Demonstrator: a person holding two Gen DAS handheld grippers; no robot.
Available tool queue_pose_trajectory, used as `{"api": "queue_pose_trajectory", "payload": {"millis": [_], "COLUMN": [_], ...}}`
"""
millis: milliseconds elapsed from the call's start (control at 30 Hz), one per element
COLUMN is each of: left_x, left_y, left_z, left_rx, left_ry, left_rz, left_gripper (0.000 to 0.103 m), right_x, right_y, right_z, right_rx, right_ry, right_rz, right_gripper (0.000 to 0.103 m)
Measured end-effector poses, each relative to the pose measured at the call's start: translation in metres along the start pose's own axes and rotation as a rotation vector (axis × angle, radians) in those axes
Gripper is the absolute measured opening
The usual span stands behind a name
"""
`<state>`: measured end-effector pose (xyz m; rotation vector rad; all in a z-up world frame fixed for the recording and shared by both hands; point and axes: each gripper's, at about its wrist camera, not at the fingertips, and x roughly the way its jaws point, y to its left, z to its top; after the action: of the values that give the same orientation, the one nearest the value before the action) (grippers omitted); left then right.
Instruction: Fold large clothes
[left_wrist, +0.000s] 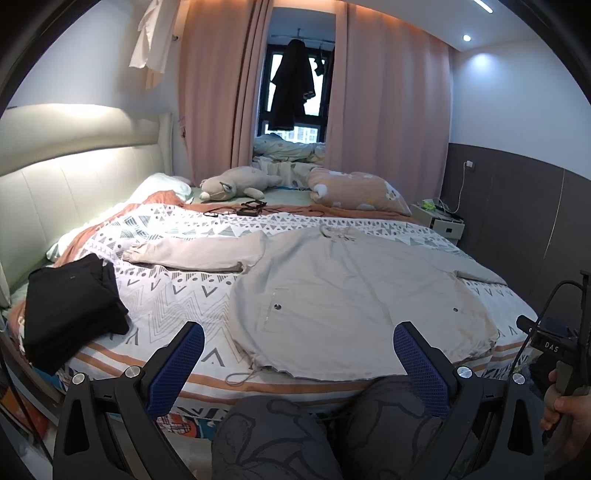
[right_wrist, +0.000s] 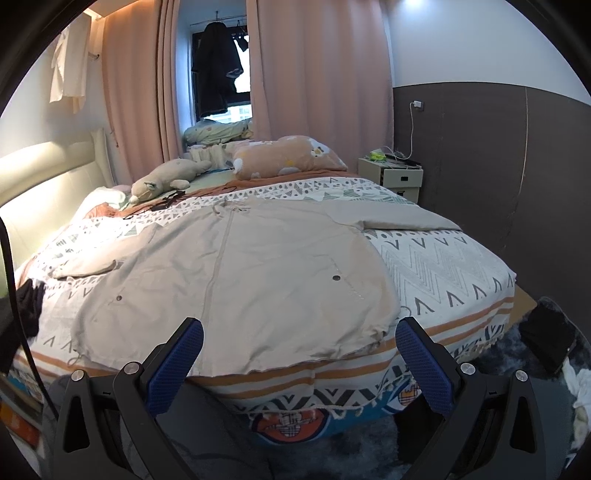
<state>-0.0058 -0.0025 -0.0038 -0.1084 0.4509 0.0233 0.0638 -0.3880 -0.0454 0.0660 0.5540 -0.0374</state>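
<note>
A large beige jacket (left_wrist: 351, 288) lies spread flat, front up, on the patterned bed cover (left_wrist: 177, 295), hem toward me, sleeves out to both sides. It also shows in the right wrist view (right_wrist: 251, 269). My left gripper (left_wrist: 299, 336) is open and empty, held above the bed's near edge by the jacket's hem. My right gripper (right_wrist: 299, 332) is open and empty, just short of the hem on the jacket's right half. The right gripper's body shows at the right edge of the left wrist view (left_wrist: 554, 347), held in a hand.
A folded black garment (left_wrist: 70, 306) sits on the bed's left. A plush toy (left_wrist: 236, 182), a peach pillow (left_wrist: 358, 190) and black cables (left_wrist: 247, 208) lie at the far end. A nightstand (right_wrist: 395, 177) stands by the right wall. My knees (left_wrist: 295, 435) are at the bed edge.
</note>
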Motion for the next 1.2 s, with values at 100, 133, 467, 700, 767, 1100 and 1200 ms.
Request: {"api": "queue_pose_trajectory", "payload": {"millis": [100, 133, 467, 700, 767, 1100, 1200], "left_x": [0.0, 0.0, -0.002, -0.002, -0.002, -0.012, -0.018], "left_y": [0.0, 0.0, 0.0, -0.002, -0.003, -0.007, -0.009], "left_z": [0.0, 0.0, -0.001, -0.003, -0.003, -0.01, -0.014], "left_rx": [0.001, 0.001, 0.006, 0.013, 0.013, 0.02, 0.024], "left_ry": [0.001, 0.001, -0.009, -0.005, -0.006, -0.017, -0.022], "left_rz": [0.0, 0.001, 0.007, 0.005, 0.007, 0.005, 0.012], "left_gripper": [0.102, 0.102, 0.102, 0.102, 0.102, 0.102, 0.102], "right_x": [0.0, 0.0, -0.001, -0.003, -0.004, -0.016, -0.023], "right_y": [0.0, 0.0, -0.003, -0.009, -0.011, -0.021, -0.024], "right_z": [0.0, 0.0, -0.001, -0.002, -0.003, -0.012, -0.016], "right_rx": [0.002, 0.002, 0.014, 0.021, 0.024, 0.039, 0.03], "right_ry": [0.0, 0.001, -0.001, 0.006, 0.006, 0.006, -0.004], "right_rz": [-0.001, -0.001, -0.018, -0.021, -0.019, -0.018, -0.034], "right_gripper": [0.103, 0.103, 0.103, 0.103, 0.103, 0.103, 0.103]}}
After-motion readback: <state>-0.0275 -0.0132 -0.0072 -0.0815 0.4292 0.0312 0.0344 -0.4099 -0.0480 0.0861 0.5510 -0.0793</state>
